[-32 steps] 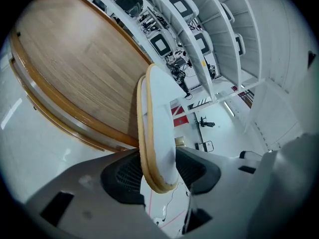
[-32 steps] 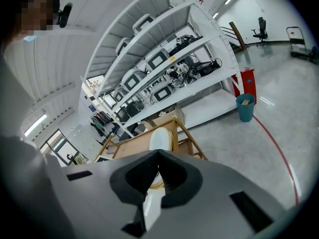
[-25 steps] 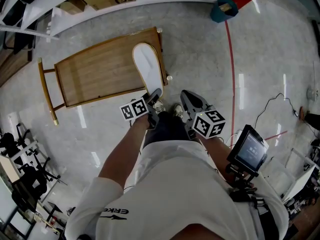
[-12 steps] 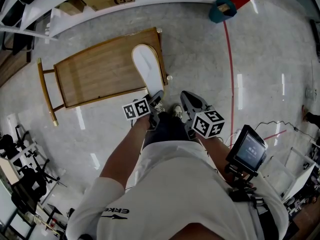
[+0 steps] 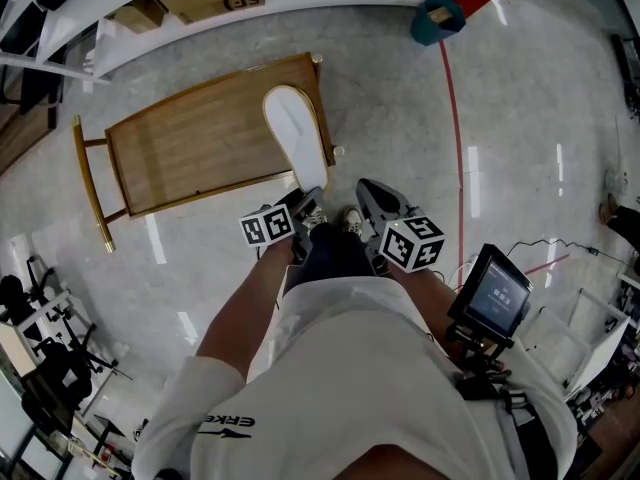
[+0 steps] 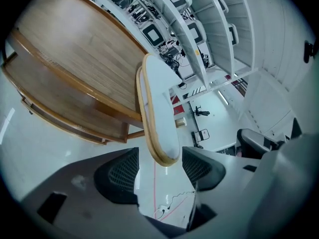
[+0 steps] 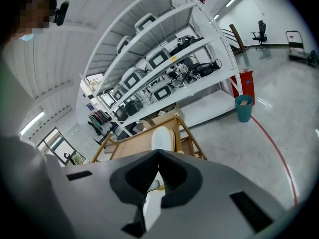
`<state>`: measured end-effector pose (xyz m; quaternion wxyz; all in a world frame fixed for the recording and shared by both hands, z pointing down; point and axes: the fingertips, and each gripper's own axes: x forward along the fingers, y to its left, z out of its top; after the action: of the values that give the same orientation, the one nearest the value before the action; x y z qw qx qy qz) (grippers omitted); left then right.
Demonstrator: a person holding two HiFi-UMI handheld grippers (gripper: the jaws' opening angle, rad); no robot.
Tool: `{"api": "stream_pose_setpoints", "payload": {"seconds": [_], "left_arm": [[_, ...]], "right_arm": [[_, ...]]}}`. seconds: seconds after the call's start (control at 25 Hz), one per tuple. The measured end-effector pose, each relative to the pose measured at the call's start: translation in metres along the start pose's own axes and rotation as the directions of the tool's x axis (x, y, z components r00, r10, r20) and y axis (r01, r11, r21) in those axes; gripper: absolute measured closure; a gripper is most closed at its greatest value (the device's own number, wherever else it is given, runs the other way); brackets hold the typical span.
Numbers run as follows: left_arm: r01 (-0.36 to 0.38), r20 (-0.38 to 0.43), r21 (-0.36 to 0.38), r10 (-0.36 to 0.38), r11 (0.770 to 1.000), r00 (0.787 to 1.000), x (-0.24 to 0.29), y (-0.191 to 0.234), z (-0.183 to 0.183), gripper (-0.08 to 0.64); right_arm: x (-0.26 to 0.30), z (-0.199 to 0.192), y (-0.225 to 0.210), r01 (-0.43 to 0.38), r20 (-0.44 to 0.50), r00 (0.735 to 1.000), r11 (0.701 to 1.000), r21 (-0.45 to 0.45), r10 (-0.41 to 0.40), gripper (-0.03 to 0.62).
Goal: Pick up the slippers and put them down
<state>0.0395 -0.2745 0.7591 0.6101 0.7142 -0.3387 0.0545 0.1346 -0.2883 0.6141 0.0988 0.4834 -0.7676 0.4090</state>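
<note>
Wooden table [image 5: 200, 148] carries the slipper [image 5: 295, 138] at its right end, near tip overhanging. Our left gripper [image 6: 159, 168] has just spread, jaws flanking that tip without touching. Our right gripper [image 7: 158, 156] is pressed together. If we brush the tip, the slipper could tumble off.

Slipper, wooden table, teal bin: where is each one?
slipper [image 5: 293, 136], head view, the middle of its white face.
wooden table [image 5: 185, 158], head view, a bare part of its top.
teal bin [image 7: 243, 108], right gripper view, its side wall.
</note>
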Motion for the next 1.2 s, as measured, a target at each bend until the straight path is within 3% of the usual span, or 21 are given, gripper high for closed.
{"api": "stream_pose_setpoints", "payload": {"seconds": [0.24, 0.4, 0.52, 0.76, 1.2], "left_arm": [[0.004, 0.024, 0.036, -0.005, 0.999, 1.000, -0.028, 0.002, -0.010, 0.313], [-0.004, 0.080, 0.031, 0.001, 1.000, 0.997, -0.051, -0.004, -0.016, 0.313], [0.000, 0.127, 0.074, -0.009, 0.997, 0.992, -0.064, -0.019, -0.006, 0.314], [0.014, 0.239, 0.159, -0.052, 0.987, 0.970, -0.091, -0.071, 0.010, 0.329], [0.023, 0.365, 0.347, -0.158, 0.938, 0.918, -0.109, -0.177, -0.011, 0.482]], "right_arm": [[-0.006, 0.007, 0.009, -0.001, 0.024, 1.000, 1.000, -0.026, 0.002, 0.595], [-0.015, 0.012, 0.016, -0.016, 0.032, 0.999, 0.999, -0.052, 0.018, 0.595], [-0.015, 0.021, 0.025, -0.056, 0.041, 0.997, 0.995, -0.085, 0.060, 0.595], [-0.032, 0.023, 0.040, -0.124, 0.046, 0.991, 0.986, -0.108, 0.130, 0.595], [-0.110, 0.022, 0.035, -0.192, 0.146, 0.967, 0.973, -0.128, 0.210, 0.595]]}}
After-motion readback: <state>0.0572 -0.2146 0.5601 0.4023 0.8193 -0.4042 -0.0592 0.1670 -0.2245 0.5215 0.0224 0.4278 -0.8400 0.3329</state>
